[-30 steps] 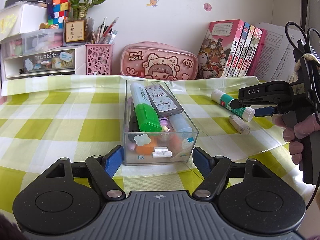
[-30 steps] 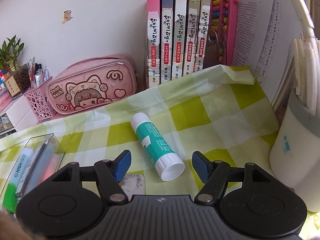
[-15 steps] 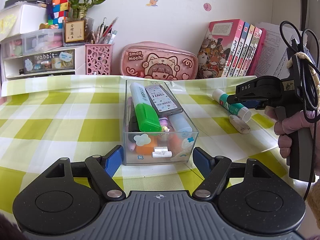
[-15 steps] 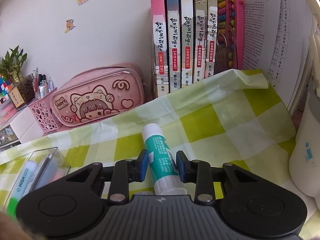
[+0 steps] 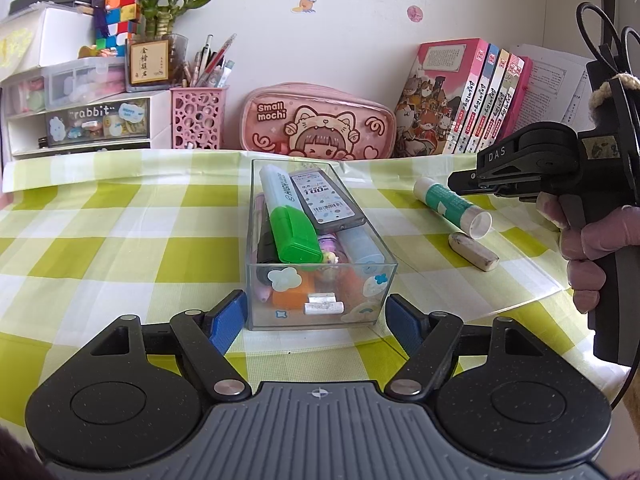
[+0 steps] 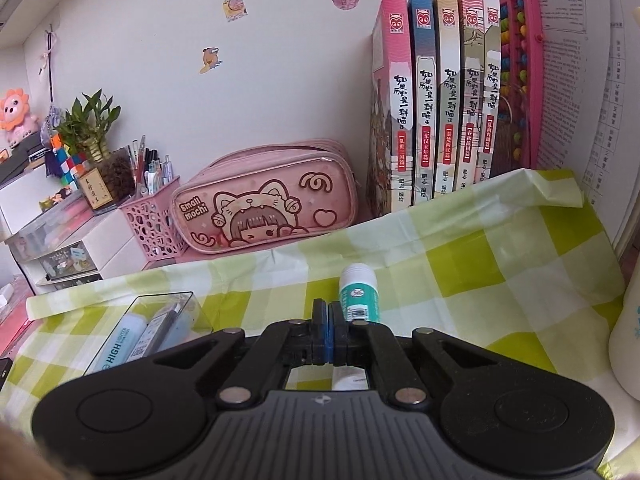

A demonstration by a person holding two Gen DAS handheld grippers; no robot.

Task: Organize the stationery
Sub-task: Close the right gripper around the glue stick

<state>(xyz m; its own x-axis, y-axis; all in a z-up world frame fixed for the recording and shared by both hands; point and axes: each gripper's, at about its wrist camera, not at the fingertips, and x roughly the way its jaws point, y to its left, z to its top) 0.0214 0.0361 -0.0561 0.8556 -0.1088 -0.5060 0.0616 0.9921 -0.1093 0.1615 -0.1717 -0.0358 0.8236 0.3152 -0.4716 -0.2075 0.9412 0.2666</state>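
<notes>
A clear plastic box [image 5: 256, 240] stands on the green checked cloth, holding a green highlighter [image 5: 288, 224], a flat refill case and other small items. My left gripper [image 5: 316, 316] is open, its blue pads either side of the box's near end. A green-and-white glue stick [image 5: 452, 206] lies on the cloth to the right, with a worn eraser [image 5: 474, 251] beside it. My right gripper [image 6: 329, 334] is fully shut with nothing between its pads; the glue stick [image 6: 359, 292] lies just beyond and right of its tips. The right gripper also shows in the left wrist view [image 5: 460, 183], hovering over the glue stick.
A pink pencil case [image 5: 316, 124], a pink pen basket [image 5: 196, 118], white drawers [image 5: 80, 120] and a row of books [image 5: 472, 96] line the back wall. A white container [image 6: 628, 340] stands at the right edge. The box [image 6: 160, 320] sits left of the right gripper.
My right gripper closed from wide open to fully shut and lifted back over the glue stick, which stayed on the cloth. My left gripper has not moved.
</notes>
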